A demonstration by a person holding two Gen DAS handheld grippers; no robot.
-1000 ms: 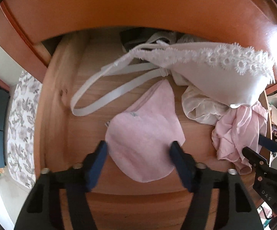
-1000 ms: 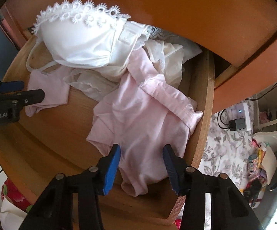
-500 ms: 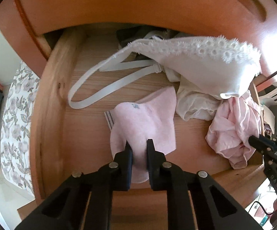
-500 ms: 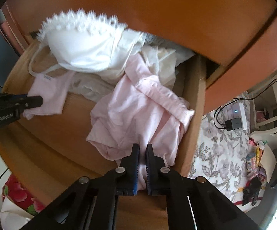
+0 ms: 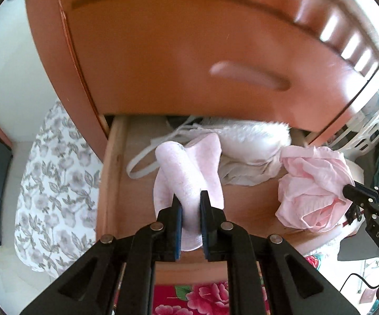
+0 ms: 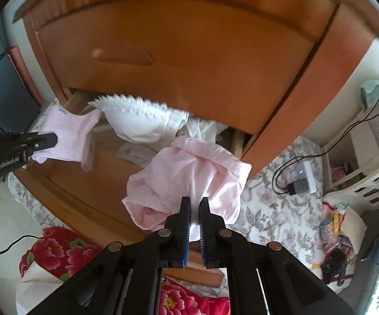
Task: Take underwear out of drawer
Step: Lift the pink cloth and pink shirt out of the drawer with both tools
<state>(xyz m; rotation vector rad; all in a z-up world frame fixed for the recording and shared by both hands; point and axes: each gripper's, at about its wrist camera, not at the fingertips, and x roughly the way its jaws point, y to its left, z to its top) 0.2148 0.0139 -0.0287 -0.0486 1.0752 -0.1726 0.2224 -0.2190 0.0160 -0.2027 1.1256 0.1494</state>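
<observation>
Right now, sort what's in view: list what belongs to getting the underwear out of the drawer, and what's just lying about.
Job:
- pink briefs, in the left tongs
- pink garment, in the right tongs
- white bra, still in the drawer

Lying about:
- charger and its cable on the floral floor
- white basket
- red floral cloth

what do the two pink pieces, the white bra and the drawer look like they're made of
Small pink underwear: soft knit, likely cotton; matte, fine ribbed texture.
Larger pink garment: thin woven or light cotton, matte, crumpling into sharp creases.
White bra: smooth padded synthetic-looking cup with a lace edge, blurred here.
Drawer: pale bare wood inside with visible grain; the front above looks like glossy orange-brown varnish or laminate.
</observation>
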